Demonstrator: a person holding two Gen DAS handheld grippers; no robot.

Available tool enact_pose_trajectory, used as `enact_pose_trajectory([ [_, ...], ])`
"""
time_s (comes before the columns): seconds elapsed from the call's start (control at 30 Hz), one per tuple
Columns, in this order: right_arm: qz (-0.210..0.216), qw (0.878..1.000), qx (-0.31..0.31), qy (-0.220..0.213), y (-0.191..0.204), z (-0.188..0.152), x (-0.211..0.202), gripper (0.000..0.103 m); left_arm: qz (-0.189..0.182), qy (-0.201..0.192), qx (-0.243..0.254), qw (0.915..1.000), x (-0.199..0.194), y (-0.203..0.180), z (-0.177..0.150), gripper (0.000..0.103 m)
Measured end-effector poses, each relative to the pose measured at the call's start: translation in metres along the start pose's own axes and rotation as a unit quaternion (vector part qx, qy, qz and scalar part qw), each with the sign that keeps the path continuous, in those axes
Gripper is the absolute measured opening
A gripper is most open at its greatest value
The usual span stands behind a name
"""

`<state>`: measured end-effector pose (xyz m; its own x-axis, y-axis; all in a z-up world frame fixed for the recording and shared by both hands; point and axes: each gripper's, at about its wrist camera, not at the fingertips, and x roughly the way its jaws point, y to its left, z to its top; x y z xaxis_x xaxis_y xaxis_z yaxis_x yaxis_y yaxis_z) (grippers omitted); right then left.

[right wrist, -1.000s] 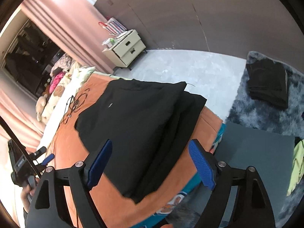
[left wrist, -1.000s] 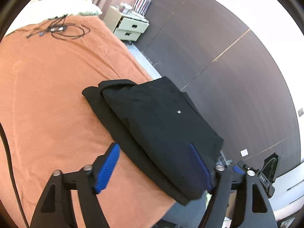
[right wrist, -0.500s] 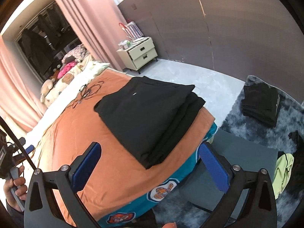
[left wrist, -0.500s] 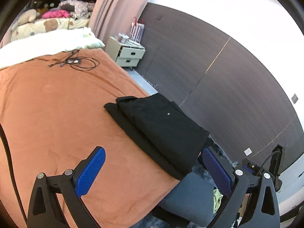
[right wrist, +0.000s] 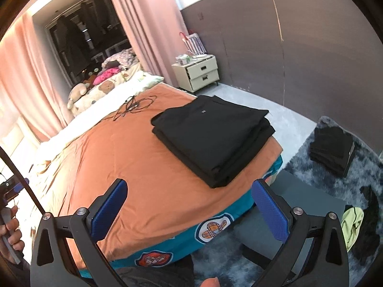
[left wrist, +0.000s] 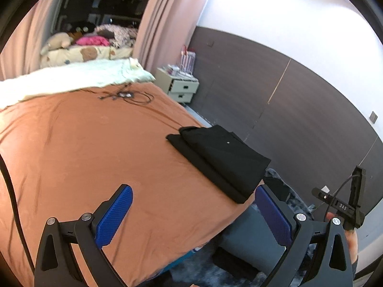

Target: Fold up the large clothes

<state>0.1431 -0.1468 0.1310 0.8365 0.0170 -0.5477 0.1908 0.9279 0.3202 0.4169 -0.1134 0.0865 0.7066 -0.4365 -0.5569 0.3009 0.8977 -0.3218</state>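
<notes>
2 open tongs hover over a bed with a folded black garment.

Nearest, the left tongs point(left wrist: 194, 211) and right tongs point(right wrist: 189, 209) gape wide, having just opened, gripping nothing. Beyond them, the black garment point(right wrist: 213, 136) lies folded at the corner of the orange bed point(right wrist: 134, 167). Its edge sits near the drop, so a careless nudge could likely slide it onto the rug point(right wrist: 308, 143) and undo the folds.

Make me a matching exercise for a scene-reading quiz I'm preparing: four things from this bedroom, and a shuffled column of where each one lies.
Things:
1. folded black garment
2. tangled cables
3. nightstand
4. dark clothes pile

Places:
A. by the grey wall, past the bed
B. on the shaggy rug
C. near the bed's foot corner
D. mid-bed, near the white blanket

Pairs: 1-C, 2-D, 3-A, 4-B
</notes>
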Motion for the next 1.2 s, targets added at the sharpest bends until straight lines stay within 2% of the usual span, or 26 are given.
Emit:
enact_pose_trajectory([
  [0.23, 0.016, 0.999, -0.033, -0.024, 0.023, -0.026, -0.016, 0.103, 0.045, -0.034, 0.011, 0.9984, -0.074, 0.018, -0.037, 0.103],
  [0.43, 0.039, 0.997, -0.051, -0.039, 0.032, -0.051, -0.027, 0.103, 0.057, -0.064, 0.009, 0.9962, -0.126, 0.027, -0.067, 0.103],
  [0.7, 0.043, 0.996, -0.06, -0.051, 0.033, -0.088, -0.036, 0.103, 0.091, -0.08, 0.016, 0.9925, -0.164, 0.037, -0.111, 0.103],
  [0.8, 0.031, 0.996, -0.063, -0.047, 0.034, -0.103, -0.04, 0.103, 0.111, -0.089, 0.021, 0.9896, -0.177, 0.037, -0.13, 0.103],
  [1.03, 0.03, 0.996, -0.07, -0.044, 0.04, -0.133, -0.061, 0.103, 0.144, -0.106, 0.029, 0.9835, -0.208, 0.032, -0.179, 0.103],
  [1.2, 0.036, 0.995, -0.09, -0.035, 0.051, -0.157, -0.077, 0.103, 0.179, -0.114, 0.045, 0.9762, -0.228, 0.025, -0.208, 0.103],
])
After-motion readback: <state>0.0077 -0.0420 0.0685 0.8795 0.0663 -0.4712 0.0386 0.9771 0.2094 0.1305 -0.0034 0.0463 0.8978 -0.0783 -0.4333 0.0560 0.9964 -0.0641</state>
